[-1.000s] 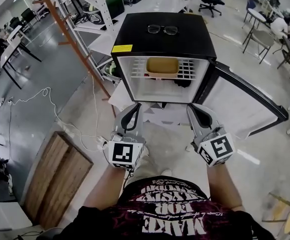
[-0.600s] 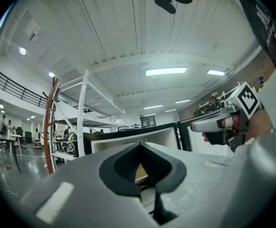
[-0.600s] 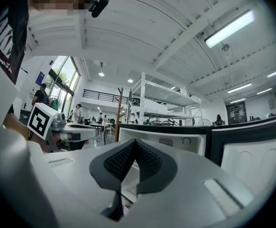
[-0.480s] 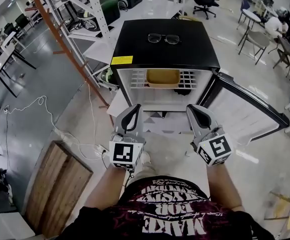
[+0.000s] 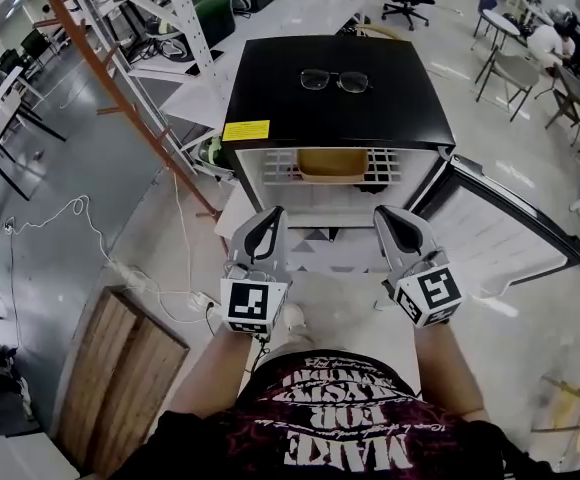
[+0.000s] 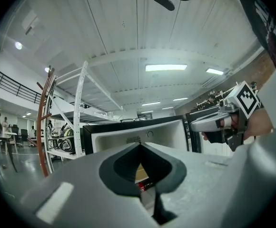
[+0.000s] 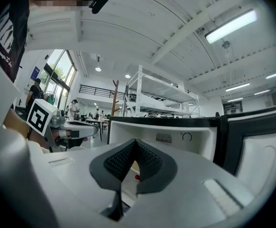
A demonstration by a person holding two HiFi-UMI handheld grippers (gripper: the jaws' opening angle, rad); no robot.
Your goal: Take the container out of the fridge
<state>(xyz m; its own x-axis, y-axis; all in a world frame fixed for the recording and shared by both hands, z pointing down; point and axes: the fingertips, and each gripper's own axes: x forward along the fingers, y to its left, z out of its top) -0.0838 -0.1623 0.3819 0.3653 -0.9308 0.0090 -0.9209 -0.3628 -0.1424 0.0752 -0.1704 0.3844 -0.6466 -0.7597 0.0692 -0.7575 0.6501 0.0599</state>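
Observation:
A black mini fridge [image 5: 330,108] stands open, its door [image 5: 505,230] swung out to the right. A tan container [image 5: 332,162] rests on the white wire shelf inside, at the top middle. My left gripper [image 5: 272,214] and right gripper [image 5: 383,214] are held side by side, level, just in front of the fridge opening and below the container. Both are shut with nothing in them. In the left gripper view the left gripper [image 6: 139,145] points at the fridge interior, and a sliver of the container [image 6: 139,172] shows through its pads. The right gripper [image 7: 135,141] aims at it too.
A pair of glasses [image 5: 336,80] lies on the fridge top. White racks and an orange post [image 5: 120,93] stand to the left. A wooden board [image 5: 120,368] and a white cable [image 5: 100,238] lie on the floor at left. Chairs and tables stand at far right.
Both grippers have moved forward together toward the fridge opening. The fridge now sits closer and the container shows less from above. Both stayed shut.

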